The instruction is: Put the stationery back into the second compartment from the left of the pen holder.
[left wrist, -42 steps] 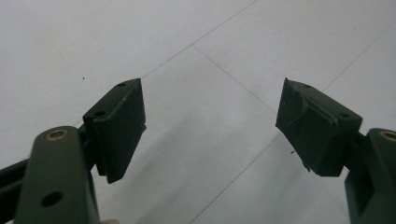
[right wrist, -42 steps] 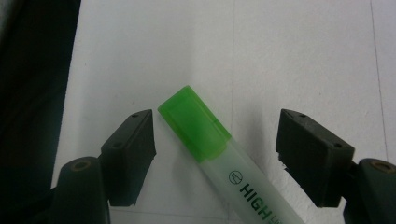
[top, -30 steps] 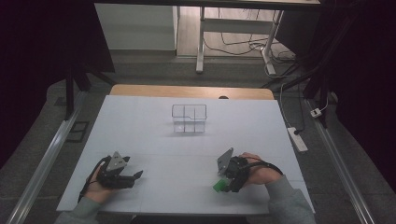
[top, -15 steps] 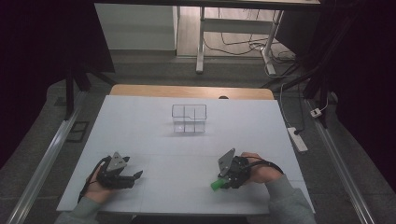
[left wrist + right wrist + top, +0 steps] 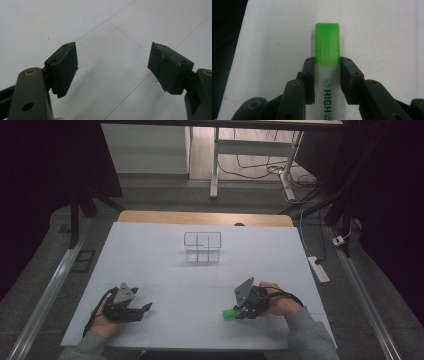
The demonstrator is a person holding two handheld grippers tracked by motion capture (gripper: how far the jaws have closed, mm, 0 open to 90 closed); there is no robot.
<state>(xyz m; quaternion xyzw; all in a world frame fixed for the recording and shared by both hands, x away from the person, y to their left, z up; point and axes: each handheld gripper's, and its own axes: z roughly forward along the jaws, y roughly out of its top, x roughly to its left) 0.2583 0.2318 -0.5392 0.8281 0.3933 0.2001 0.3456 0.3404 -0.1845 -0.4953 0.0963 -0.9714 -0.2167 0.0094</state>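
highlighter (image 5: 327, 75) clamped, lower barrel cut off

Both tongs are black — the left tongs (image 5: 145, 307) near the counter's front-left corner, the right tongs (image 5: 235, 312) toward its front-right. Each carries a grey three-cornered plate and a black cable. Flat rectangular pads (image 5: 65, 67), brass-coloured pivot pins — grey sleeves (image 5: 306, 336).

Green-capped highlighter (image 5: 327, 75) between tongs (image 5: 327, 80)
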